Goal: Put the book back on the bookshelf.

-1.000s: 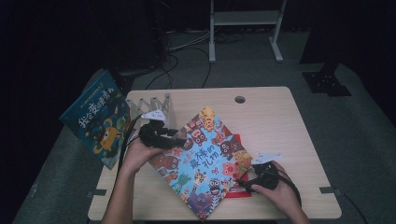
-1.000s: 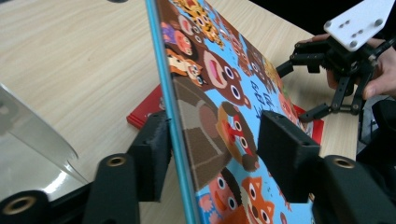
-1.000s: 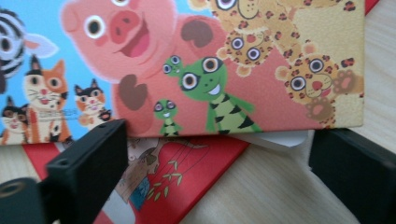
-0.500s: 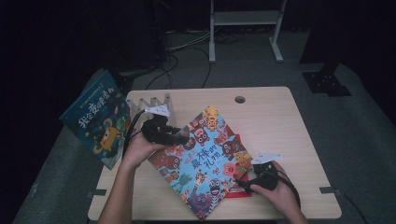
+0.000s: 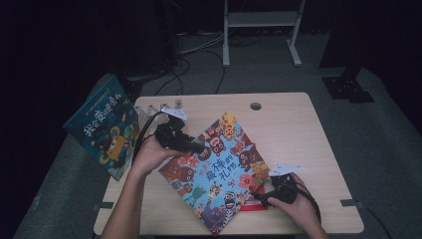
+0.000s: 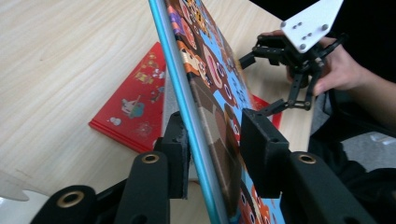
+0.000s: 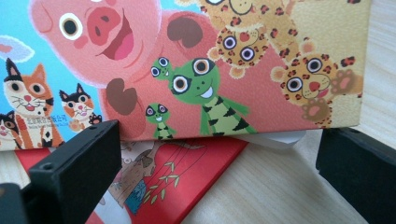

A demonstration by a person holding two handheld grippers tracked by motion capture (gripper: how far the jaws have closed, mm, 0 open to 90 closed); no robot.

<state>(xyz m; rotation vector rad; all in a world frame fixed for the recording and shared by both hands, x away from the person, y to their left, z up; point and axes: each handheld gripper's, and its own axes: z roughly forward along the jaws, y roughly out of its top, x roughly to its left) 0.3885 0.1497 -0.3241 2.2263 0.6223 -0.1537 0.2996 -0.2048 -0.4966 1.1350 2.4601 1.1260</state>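
Observation:
A large picture book with cartoon animals (image 5: pixel 219 169) lies slantwise across the middle of the table. My left gripper (image 5: pixel 196 148) is shut on its upper left edge, and this edge is raised off the table. In the left gripper view the book's blue edge (image 6: pixel 201 79) runs between the two jaws. A thin red book (image 5: pixel 251 205) lies flat under the big book's lower right corner. My right gripper (image 5: pixel 255 195) stands open at that corner, its jaws wide apart in front of the animal cover (image 7: pixel 187 60) and the red book (image 7: pixel 187 163).
A blue picture book (image 5: pixel 102 127) leans off the table's left side. A clear divider rack (image 5: pixel 149 112) stands at the back left corner. The wooden table (image 5: pixel 298 129) has a cable hole (image 5: pixel 256 106) near its far edge. Dark floor and cables lie beyond.
My left gripper has shifted slightly to the right with the animal book's edge, and the book has turned a little. The right gripper has stayed put.

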